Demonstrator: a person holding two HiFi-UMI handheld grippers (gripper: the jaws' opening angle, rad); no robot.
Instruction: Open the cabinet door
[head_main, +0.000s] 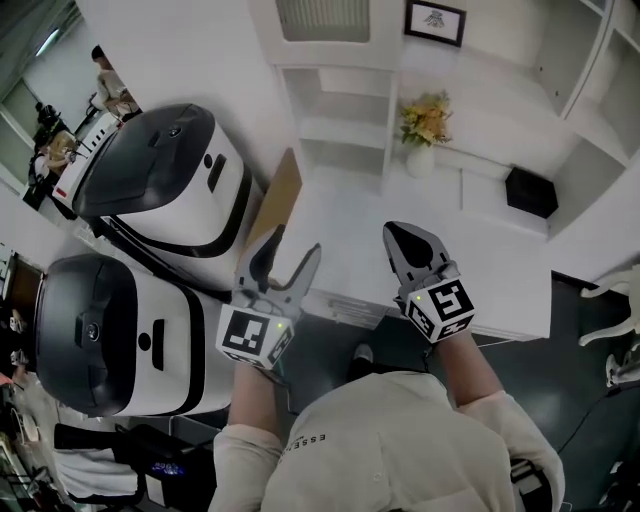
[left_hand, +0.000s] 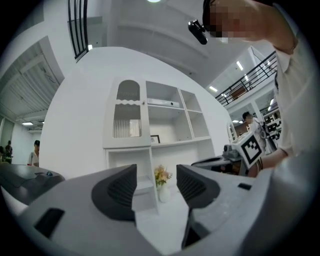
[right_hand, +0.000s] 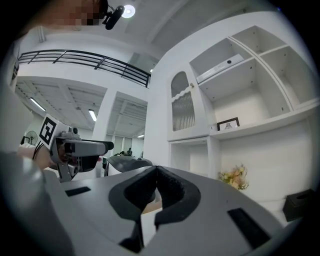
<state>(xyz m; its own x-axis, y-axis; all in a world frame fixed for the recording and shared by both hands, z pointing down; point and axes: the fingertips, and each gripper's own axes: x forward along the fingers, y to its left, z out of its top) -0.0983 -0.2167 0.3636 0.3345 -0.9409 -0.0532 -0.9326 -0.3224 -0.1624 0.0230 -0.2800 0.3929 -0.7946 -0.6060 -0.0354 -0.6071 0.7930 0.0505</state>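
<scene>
From my head view, a white built-in shelving unit (head_main: 340, 100) fills the twelve o'clock side. It has a small black-framed picture (head_main: 435, 22) on an upper shelf, a white vase of yellow flowers (head_main: 424, 130) at one o'clock on the white countertop (head_main: 500, 270), and a black box (head_main: 530, 192) at two o'clock. A big white-and-dark-grey pod-shaped machine (head_main: 165, 180) sits at ten o'clock with a second pod-shaped machine (head_main: 110, 335) at eight o'clock, and dark grey floor (head_main: 590, 380) shows at four o'clock. In my right gripper view, a black-railed mezzanine (right_hand: 85, 60) runs across at eleven o'clock, below a round ceiling light (right_hand: 129, 10).
</scene>
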